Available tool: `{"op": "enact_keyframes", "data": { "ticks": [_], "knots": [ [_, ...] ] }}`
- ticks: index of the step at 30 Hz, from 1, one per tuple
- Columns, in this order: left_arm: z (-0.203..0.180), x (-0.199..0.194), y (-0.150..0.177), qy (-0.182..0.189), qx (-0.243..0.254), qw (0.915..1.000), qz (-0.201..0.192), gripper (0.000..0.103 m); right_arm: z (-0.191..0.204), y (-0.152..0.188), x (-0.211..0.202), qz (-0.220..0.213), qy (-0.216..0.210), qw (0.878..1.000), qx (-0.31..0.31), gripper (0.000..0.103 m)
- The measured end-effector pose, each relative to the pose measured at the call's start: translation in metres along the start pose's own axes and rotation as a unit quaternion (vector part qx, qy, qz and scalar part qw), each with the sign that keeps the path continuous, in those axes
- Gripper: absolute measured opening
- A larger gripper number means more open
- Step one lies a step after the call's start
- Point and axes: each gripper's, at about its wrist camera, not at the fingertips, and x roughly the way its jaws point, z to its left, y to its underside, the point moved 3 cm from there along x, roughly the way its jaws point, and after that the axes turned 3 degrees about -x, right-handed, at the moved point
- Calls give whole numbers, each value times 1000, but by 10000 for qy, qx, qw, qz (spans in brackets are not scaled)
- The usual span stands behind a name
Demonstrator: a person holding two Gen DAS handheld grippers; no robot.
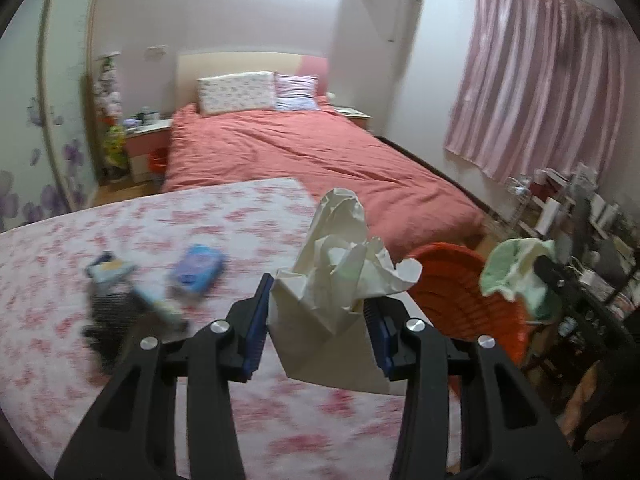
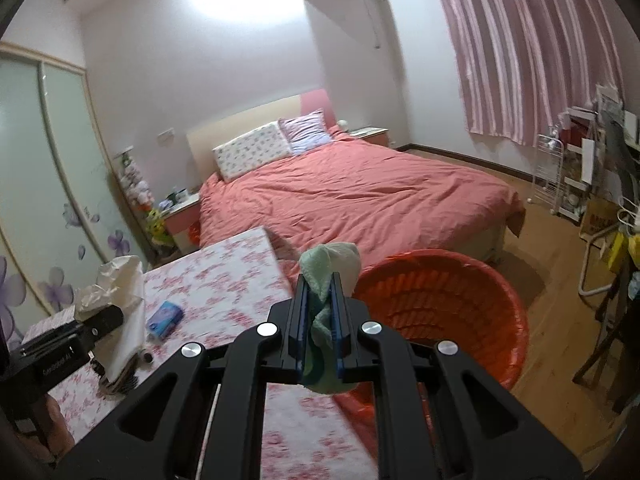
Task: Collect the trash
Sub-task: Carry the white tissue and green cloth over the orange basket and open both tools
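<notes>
My left gripper (image 1: pixel 320 312) is shut on a crumpled cream paper bag (image 1: pixel 336 264) and holds it above the floral table (image 1: pixel 120 232), near its right edge. My right gripper (image 2: pixel 320 312) is shut on a crumpled green and cream wrapper (image 2: pixel 328 276) and holds it by the left rim of the orange basket (image 2: pixel 440 312). The basket also shows in the left wrist view (image 1: pixel 464 292), right of the table, with the green wrapper (image 1: pixel 516 268) over it. The paper bag also shows in the right wrist view (image 2: pixel 120 300).
A blue packet (image 1: pixel 198 268) and a blurred dark pile of items (image 1: pixel 120 304) lie on the table. A bed with a red cover (image 2: pixel 360 200) stands behind it. Cluttered shelves (image 2: pixel 580 168) and a chair stand at the right on the wooden floor.
</notes>
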Motion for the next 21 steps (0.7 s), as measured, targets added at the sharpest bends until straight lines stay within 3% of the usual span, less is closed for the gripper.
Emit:
{"op": "enact_keyframes", "data": {
  "ticks": [6,16,21],
  "knots": [
    [-59,35,7,489,273,9982,207,43,-35,-1,8,-54,38,9996,262,11],
    [-119,103,25,883,571,9923,659,44,-75,4,37,94,-27,9983,580,11],
    [-135,134,35,773,746,9905,859,57,-86,8,50,237,-124,9970,726,17]
  ]
}}
